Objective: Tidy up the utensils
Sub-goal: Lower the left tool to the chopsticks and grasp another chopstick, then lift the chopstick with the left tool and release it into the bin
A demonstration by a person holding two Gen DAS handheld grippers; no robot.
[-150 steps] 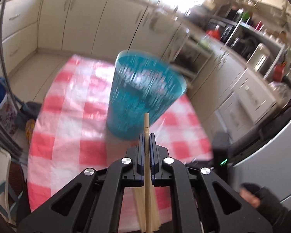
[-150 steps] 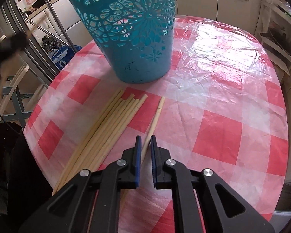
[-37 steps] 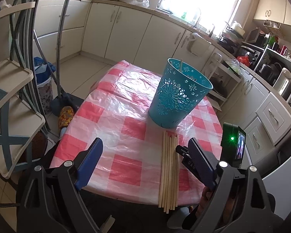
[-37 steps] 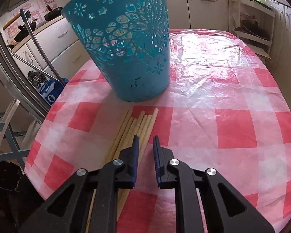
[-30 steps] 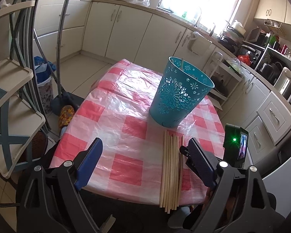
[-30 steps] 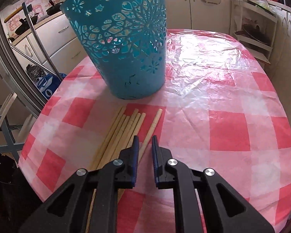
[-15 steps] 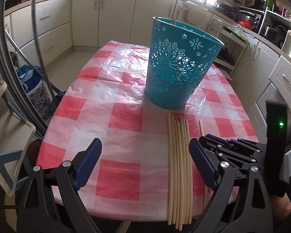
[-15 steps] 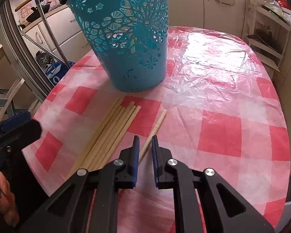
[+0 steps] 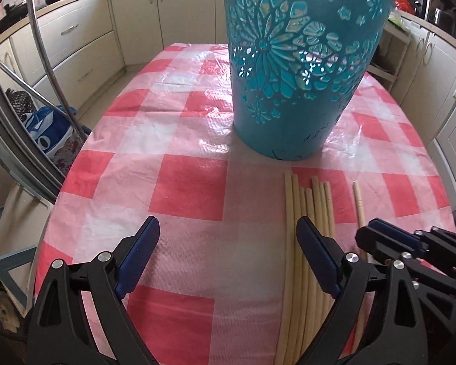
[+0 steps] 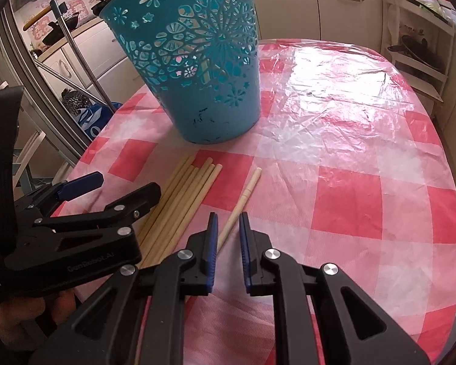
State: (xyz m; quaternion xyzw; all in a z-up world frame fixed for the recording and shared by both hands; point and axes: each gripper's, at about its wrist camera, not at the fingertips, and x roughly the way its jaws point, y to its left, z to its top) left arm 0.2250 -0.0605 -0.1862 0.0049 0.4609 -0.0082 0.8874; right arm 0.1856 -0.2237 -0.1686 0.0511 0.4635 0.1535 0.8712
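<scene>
A teal cut-out basket [image 9: 301,60] [image 10: 203,70] stands on the red-checked tablecloth [image 9: 191,188]. In front of it lies a bundle of pale wooden chopsticks [image 9: 307,213] [image 10: 185,200], with a single chopstick [image 9: 358,200] [image 10: 247,190] just to its right. My left gripper [image 9: 228,228] [image 10: 127,184] is wide open and empty, low over the cloth, its right finger over the bundle. My right gripper [image 10: 228,220] [image 9: 377,237] has a narrow gap, and the single chopstick runs through it without the pads pressing on it.
The table edge [image 9: 54,213] curves away on the left, with a metal rack [image 9: 12,127] and a blue bag [image 9: 50,130] beyond it. Kitchen cabinets [image 9: 85,51] stand behind. A hand [image 10: 30,313] holds the left gripper at lower left of the right wrist view.
My left gripper, which held a chopstick earlier, is now open and empty; it has come down and closer to the table beside the bundle. The right gripper has barely moved.
</scene>
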